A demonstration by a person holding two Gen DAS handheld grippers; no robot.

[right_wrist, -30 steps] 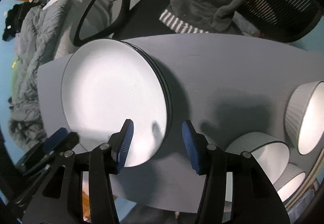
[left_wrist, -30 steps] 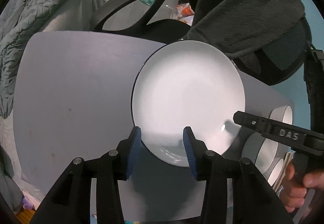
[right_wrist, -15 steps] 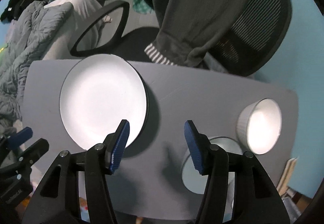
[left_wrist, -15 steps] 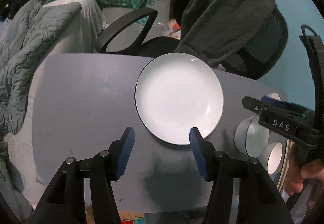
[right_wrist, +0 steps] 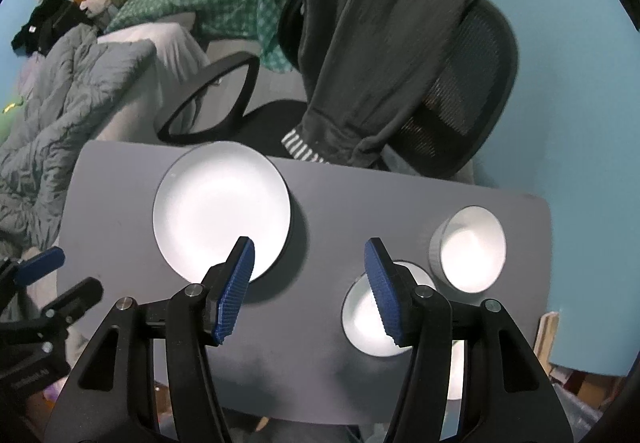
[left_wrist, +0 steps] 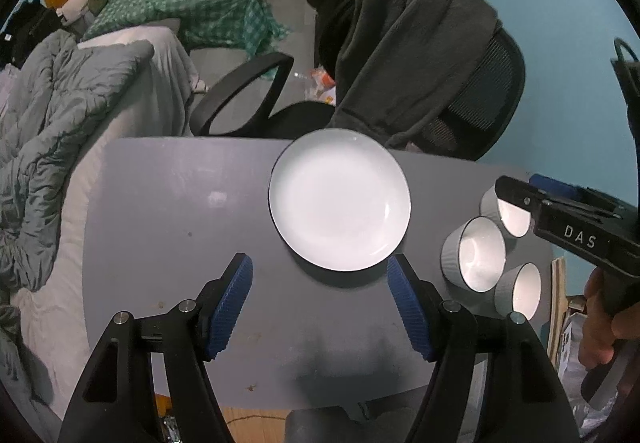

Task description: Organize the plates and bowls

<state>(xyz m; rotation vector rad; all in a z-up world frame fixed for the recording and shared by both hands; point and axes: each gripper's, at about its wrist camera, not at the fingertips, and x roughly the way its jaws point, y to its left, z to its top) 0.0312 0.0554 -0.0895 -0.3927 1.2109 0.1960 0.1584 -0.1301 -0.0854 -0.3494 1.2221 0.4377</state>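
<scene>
Both of your grippers have pulled back and up from the plates, so more of the counter now shows. Your left gripper (left_wrist: 320, 301) hangs wide and empty above the grey counter (left_wrist: 168, 227), and your right gripper (right_wrist: 310, 285) is just as wide, holding nothing. Beyond them the stack of plates (left_wrist: 340, 199) lies flat, face up, round with no long axis, near the counter's far edge. Three bowls (left_wrist: 476, 255) sit upright, clustered to its right. Past the counter stand an office chair (left_wrist: 480, 95) draped with a dark garment, a bed with a grey quilt (left_wrist: 52, 131), and a green checked cloth (left_wrist: 188, 11).
</scene>
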